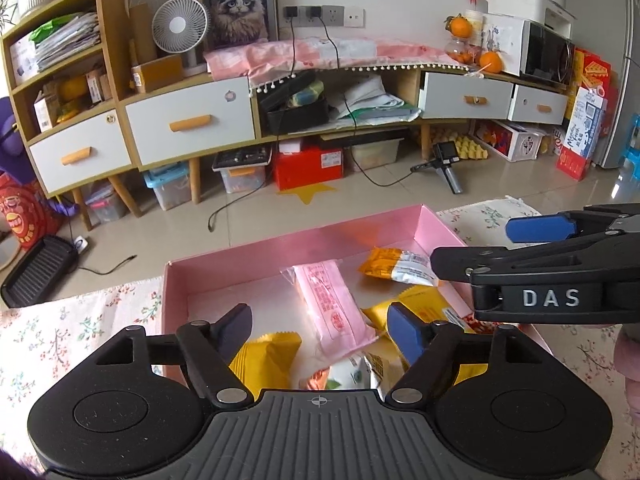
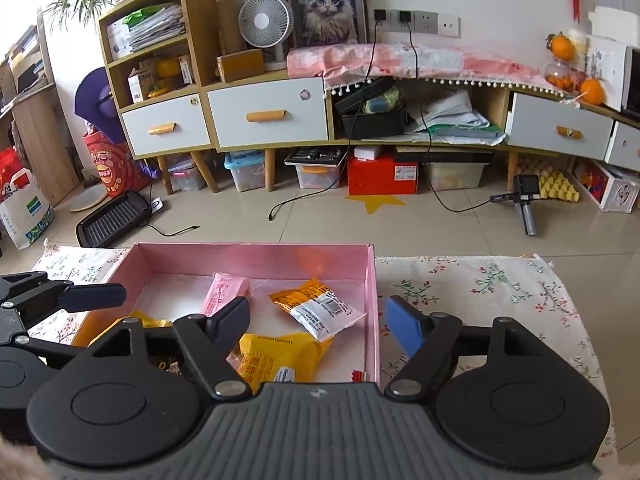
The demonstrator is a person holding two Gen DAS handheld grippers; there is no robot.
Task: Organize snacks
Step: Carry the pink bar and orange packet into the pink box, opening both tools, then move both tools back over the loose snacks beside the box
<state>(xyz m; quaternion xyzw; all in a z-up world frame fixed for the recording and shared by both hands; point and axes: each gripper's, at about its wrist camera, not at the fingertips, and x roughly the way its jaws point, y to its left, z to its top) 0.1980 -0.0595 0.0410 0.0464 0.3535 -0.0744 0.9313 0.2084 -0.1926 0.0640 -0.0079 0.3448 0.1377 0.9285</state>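
Cluttered room: wood sideboard with white drawers [image 2: 268, 114] along the back wall, small white desk fan [image 2: 266, 22] and framed cat picture [image 2: 329, 8] on top, plastic bins and a red cardboard box [image 2: 382, 174] on the tiled floor underneath, black cables trailing across the tiles. Nothing blocks the box from either tool.

Shallow pink cardboard box [image 2: 372, 300] sits open on a floral white tablecloth [image 2: 480, 292]. Inside lie loose snack packets: pink wrapped bar [image 1: 332, 300] mid-box, orange-and-white packet [image 2: 320, 306] toward the far right, yellow foil packets [image 2: 280, 356] at the near side, some overlapping.

Left gripper [image 1: 320, 334] hangs over the box's near end, jaws spread wide, nothing pinched; the pink bar's near end and a yellow packet lie below the gap, pads clear of them.

Right gripper [image 2: 316, 322] also spread wide, empty; its dark finger is over the box interior, its blue finger outside the right wall, so the jaws straddle that wall without touching. Each tool shows side-on in the other's view.
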